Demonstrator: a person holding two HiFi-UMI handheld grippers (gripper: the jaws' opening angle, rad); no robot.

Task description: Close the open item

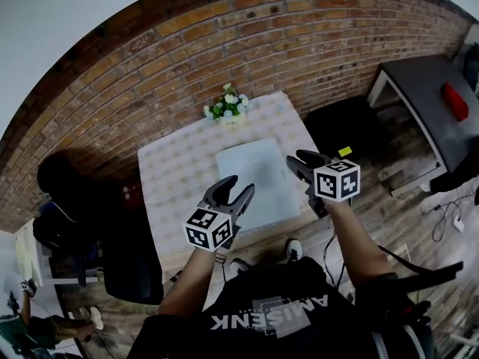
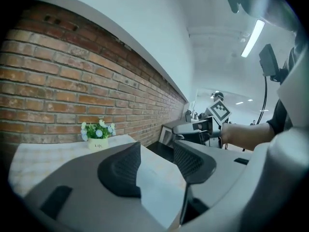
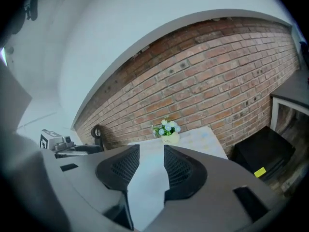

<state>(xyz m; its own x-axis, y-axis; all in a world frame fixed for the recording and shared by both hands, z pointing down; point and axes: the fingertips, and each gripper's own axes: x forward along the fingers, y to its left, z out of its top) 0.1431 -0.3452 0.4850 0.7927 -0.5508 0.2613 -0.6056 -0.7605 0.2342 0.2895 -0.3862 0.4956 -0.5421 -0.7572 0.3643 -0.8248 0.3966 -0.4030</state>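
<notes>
Flat pale-grey item (image 1: 258, 178) lies in the middle of the cloth-covered table (image 1: 168, 174), near a small flower pot (image 1: 228, 109), as the left gripper (image 1: 239, 187) and right gripper (image 1: 303, 159) hover over its near edge, jaws apart and empty.

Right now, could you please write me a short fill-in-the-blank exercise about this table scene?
The flower pot stands on the table, by the ____ wall.
The left gripper and the right gripper each hold ____ between their jaws.
The pale flat item lies between the grippers and the ____.
Missing words: brick; nothing; flower pot.
</notes>
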